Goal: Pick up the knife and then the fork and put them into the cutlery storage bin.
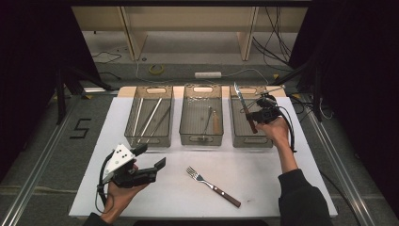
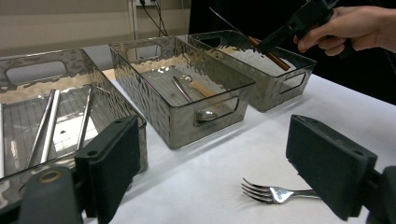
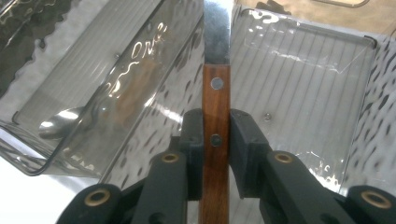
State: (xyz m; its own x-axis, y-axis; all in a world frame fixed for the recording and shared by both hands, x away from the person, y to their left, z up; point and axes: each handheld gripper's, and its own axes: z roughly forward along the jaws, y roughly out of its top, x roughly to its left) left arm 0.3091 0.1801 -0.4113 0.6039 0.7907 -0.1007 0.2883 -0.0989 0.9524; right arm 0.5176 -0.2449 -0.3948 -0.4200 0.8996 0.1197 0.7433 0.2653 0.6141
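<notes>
One fork (image 1: 212, 186) on table, three bins (image 1: 202, 116), left gripper (image 1: 149, 162) spread, right gripper (image 1: 254, 114) pinching one knife (image 1: 245, 109).

White tabletop (image 1: 263, 188) here, with three clear bins sitting in a row at the back: left bin (image 1: 149, 137), middle bin (image 1: 201, 137), right bin (image 1: 250, 141) under the right tool (image 1: 256, 114). A fork (image 1: 211, 186) lies just right of the left tool (image 1: 153, 157).

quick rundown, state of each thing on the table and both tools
knife: clamped by the handle in right tool, above right bin
fork: lying loose on the table
left tool: open, holding nothing
middle bin: holds spoons
left bin: holds chopsticks
</notes>
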